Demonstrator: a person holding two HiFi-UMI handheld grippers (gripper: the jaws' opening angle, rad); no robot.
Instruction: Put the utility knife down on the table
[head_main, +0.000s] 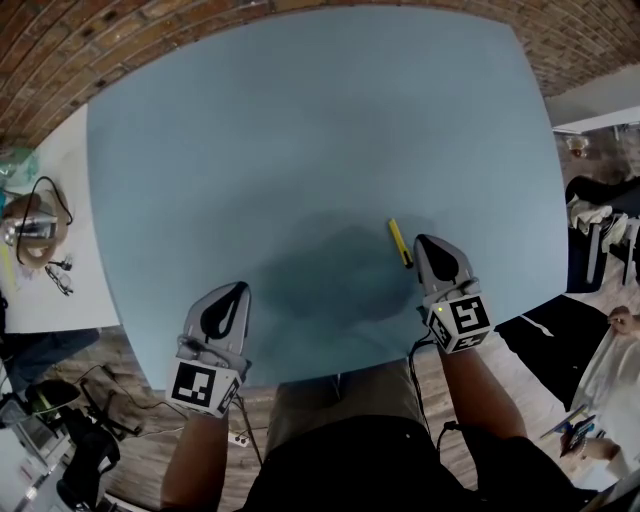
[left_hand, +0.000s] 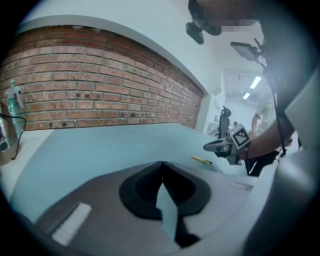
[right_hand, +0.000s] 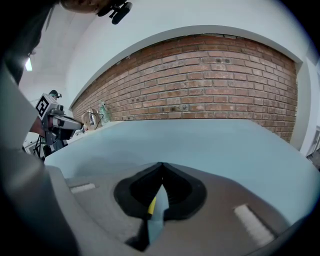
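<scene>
The utility knife (head_main: 400, 242) lies flat on the blue table (head_main: 300, 130), a slim yellow bar just to the left of the right gripper (head_main: 428, 248)'s jaw tips and running roughly alongside them. Seen from across the table in the left gripper view, the knife (left_hand: 201, 160) rests on the surface close under the nose of the right gripper (left_hand: 209, 146), and nothing grips it.

In the right gripper view the right gripper (right_hand: 162, 166) has its jaws brought together at the tips, with only a narrow wedge-shaped slit left behind them. Through that slit shows table blue and a sliver of the yellow knife (right_hand: 151, 205), lying below and slightly left of the jaws rather than pinched between them.

The left gripper (head_main: 236, 296) is well away from the knife, over the near edge of the table. Its own view shows the left gripper (left_hand: 161, 165) the same way: tips closed on each other, and only bare table visible through the slit — nothing is held. From the right gripper view, the left gripper (right_hand: 77, 122) appears far off to the left of the jaws, level above the table edge.

Ahead of both pairs of jaws the table runs bare to a brick wall (right_hand: 200, 80).
</scene>
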